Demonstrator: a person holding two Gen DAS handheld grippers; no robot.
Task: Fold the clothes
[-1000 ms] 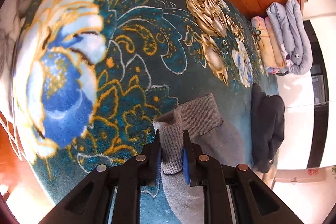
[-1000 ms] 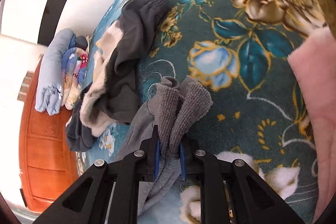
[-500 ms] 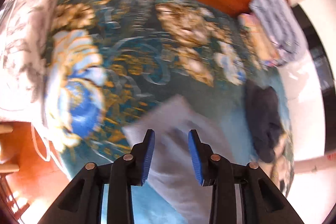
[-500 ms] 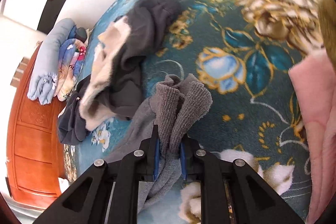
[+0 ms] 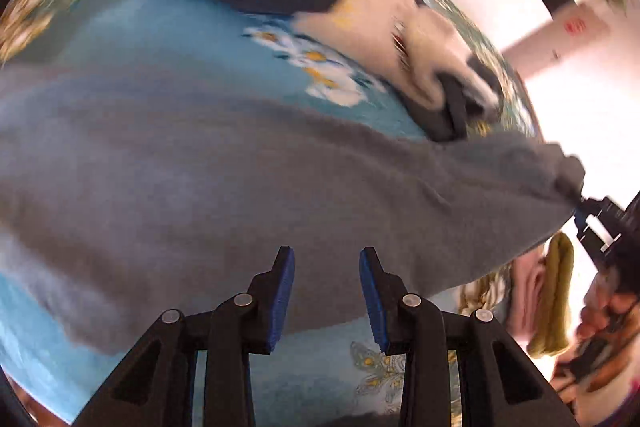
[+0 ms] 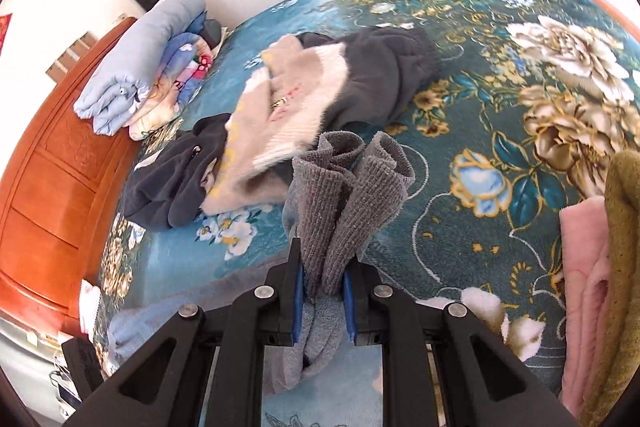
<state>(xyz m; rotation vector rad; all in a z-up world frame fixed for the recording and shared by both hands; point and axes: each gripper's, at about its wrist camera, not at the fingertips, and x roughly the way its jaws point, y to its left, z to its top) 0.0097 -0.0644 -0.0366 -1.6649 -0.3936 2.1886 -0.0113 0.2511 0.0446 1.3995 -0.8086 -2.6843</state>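
Grey ribbed cuff of the sweater (image 6: pixel 352 195) is pinched in the right gripper (image 6: pixel 322 291) jaws above the floral bed (image 6: pixel 500 219). Left gripper (image 5: pixel 326 291) jaws stand spread and empty over the sweater's body, near a dark garment pile (image 6: pixel 280 115).

The right tool (image 6: pixel 322 291) pinches a bunched grey garment (image 6: pixel 348 195) above the floral bedspread (image 6: pixel 480 131), seemingly ribbed.

Left gripper (image 5: pixel 326 291): black angular arms, blue ribbed pads (image 5: pixel 282 291), silver rivets. Right gripper (image 6: pixel 322 297): same black frame, blue pads, silver rivets.
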